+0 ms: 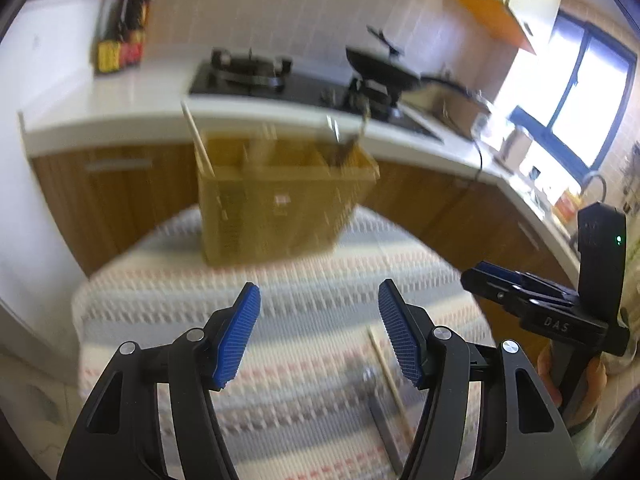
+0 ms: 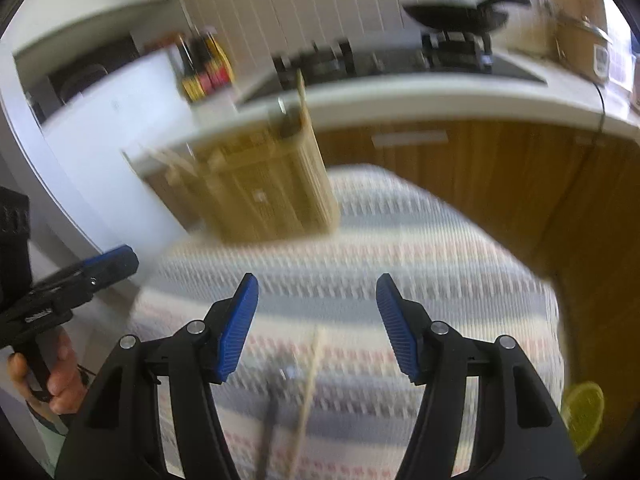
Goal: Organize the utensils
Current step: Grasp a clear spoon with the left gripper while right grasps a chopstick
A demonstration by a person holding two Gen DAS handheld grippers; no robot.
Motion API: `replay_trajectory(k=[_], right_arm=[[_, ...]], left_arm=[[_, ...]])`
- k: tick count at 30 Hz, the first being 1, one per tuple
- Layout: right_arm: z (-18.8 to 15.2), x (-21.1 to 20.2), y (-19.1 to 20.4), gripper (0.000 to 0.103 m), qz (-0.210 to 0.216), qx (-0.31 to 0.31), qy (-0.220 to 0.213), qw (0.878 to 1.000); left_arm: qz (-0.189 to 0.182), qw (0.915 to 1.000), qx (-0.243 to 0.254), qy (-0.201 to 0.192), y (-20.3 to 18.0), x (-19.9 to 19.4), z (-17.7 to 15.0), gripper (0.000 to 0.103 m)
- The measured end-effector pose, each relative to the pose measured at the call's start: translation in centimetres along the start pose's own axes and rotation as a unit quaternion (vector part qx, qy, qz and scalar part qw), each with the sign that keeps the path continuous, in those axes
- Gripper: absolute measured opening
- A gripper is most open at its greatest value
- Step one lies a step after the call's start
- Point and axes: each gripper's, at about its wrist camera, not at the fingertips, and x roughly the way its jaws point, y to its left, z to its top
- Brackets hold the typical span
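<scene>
Partly sorted; both claws wide open, empty.
Several utensils upright in tan slatted wooden caddy (image 1: 276, 204) at 12 o'clock; pale wooden chopstick (image 2: 310, 384), grey metal utensil (image 2: 272, 412) left on striped cloth (image 2: 400, 264) at 6 o'clock.

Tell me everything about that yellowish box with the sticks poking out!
The utensil holder is a tan, wood-looking box standing upright on the striped cloth, near its far edge. Dividers split its open top into compartments. A pale chopstick leans out at one end; darker utensil handles poke up at the other. Neither gripper touches it.
</scene>
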Motion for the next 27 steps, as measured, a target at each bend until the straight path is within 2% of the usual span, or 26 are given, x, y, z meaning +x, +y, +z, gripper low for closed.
replay_trajectory(k=[2,4,5,8,14,17,21,22,24,27], right_arm=[[-2.1,0.9,-0.3,0.055,-0.003,0.009,0.022,1.0],[-4.9,2.4,-0.6,0.037,0.001,0.024,0.054,0.998],[-5.8,2.9,-0.8,0.034,0.007,0.029,0.064,0.998],[-9.0,4.4,-0.6,0.033,0.014,0.039,0.083,0.996],[-12.3,5.3,1.1,0.03,0.008,0.017,0.086,0.996],[-12.8,5.1,2.5,0.027,-0.027,-0.019,0.074,0.997],[-13.9,5.1,4.2,0.015,-0.085,-0.084,0.056,0.991],[-14.1,4.9,4.2,0.011,-0.088,-0.09,0.053,0.991],[-14.3,4.6,3.3,0.005,-0.082,-0.08,0.049,0.992],[-14.5,3.8,1.5,0.005,-0.076,-0.05,0.047,0.995]], left_arm=[[0.002,0.9999,-0.003,0.015,-0.1,1.1,-1.6,0.06],[-0.002,0.9995,-0.007,0.031,-0.3,2.5,-3.7,0.059],[-0.006,0.9991,-0.01,0.041,-0.3,3.2,-4.5,0.058],[-0.009,0.9978,-0.012,0.064,-0.5,5.1,-7.0,0.055],[-0.005,0.9963,-0.006,0.086,-1.2,7.0,-9.3,0.043],[-0.008,0.996,-0.012,0.088,-1.4,7.6,-9.8,0.042],[-0.007,0.9952,-0.013,0.096,-2.4,8.5,-10.0,0.042],[-0.004,0.995,-0.009,0.1,-2.6,8.7,-10.2,0.042],[-0.004,0.9942,-0.007,0.107,-3.1,9.1,-10.3,0.042],[-0.002,0.9926,-0.002,0.122,-4.0,9.8,-10.7,0.042]])
